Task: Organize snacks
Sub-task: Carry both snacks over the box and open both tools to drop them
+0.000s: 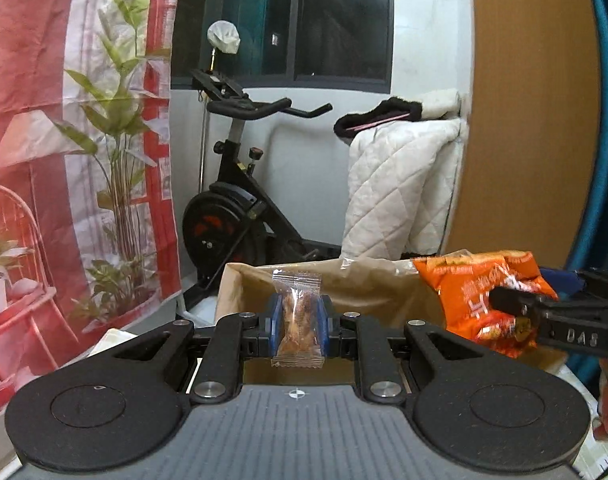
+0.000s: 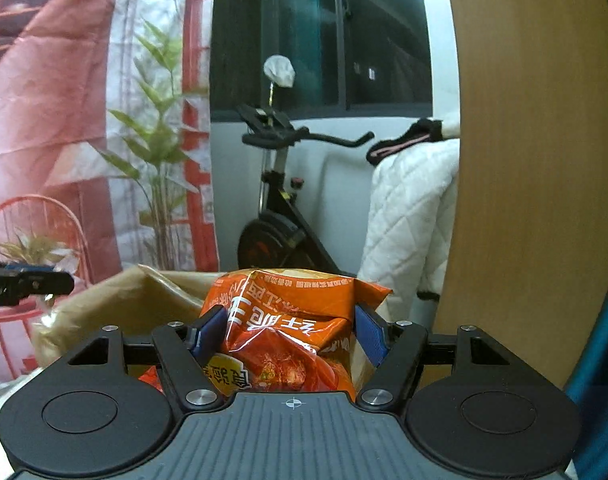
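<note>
Left gripper jaws clamped on clear-wrapped snack — right gripper jaws pinching orange chip bag, above paper bag.

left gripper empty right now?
No, the left gripper is shut on a small clear-wrapped snack, which stands upright between its blue pads above the brown paper bag.

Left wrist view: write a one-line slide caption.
Left gripper holds a clear snack packet above a brown paper bag; right gripper grips an orange snack bag.
</note>
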`<act>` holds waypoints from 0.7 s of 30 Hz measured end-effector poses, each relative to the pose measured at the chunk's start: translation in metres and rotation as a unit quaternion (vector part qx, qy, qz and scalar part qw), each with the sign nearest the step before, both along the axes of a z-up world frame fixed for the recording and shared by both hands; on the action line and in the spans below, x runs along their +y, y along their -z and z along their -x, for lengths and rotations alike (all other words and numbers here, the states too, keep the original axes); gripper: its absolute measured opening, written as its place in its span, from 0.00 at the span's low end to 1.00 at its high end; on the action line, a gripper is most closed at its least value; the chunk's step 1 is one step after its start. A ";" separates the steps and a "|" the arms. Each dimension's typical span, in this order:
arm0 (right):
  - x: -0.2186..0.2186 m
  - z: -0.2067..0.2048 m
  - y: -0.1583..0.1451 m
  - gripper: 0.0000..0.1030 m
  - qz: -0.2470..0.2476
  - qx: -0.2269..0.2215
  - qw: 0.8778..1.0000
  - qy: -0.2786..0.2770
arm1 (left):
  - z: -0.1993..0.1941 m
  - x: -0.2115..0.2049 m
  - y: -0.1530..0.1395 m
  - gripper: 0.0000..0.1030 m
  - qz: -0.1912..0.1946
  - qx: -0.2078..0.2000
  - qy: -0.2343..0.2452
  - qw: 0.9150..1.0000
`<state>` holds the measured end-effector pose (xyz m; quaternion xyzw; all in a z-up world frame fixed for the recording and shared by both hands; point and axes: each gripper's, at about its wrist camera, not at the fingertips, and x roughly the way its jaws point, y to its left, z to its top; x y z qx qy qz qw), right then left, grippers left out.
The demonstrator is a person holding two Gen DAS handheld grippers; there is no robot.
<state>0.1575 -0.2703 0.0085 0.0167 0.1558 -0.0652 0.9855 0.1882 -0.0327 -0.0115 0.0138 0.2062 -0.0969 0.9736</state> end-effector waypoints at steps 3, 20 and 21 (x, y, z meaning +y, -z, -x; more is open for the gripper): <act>0.001 -0.012 0.011 0.63 0.003 0.017 1.000 0.004 | -0.016 -0.001 0.006 0.19 -0.008 0.010 -0.001 1.000; 0.004 -0.015 0.030 0.76 0.002 0.048 0.999 0.009 | -0.028 0.012 0.021 0.61 -0.006 0.050 -0.001 0.999; 0.004 -0.013 0.029 0.76 0.002 0.047 0.999 0.008 | -0.027 0.012 0.020 0.61 -0.009 0.050 0.000 0.999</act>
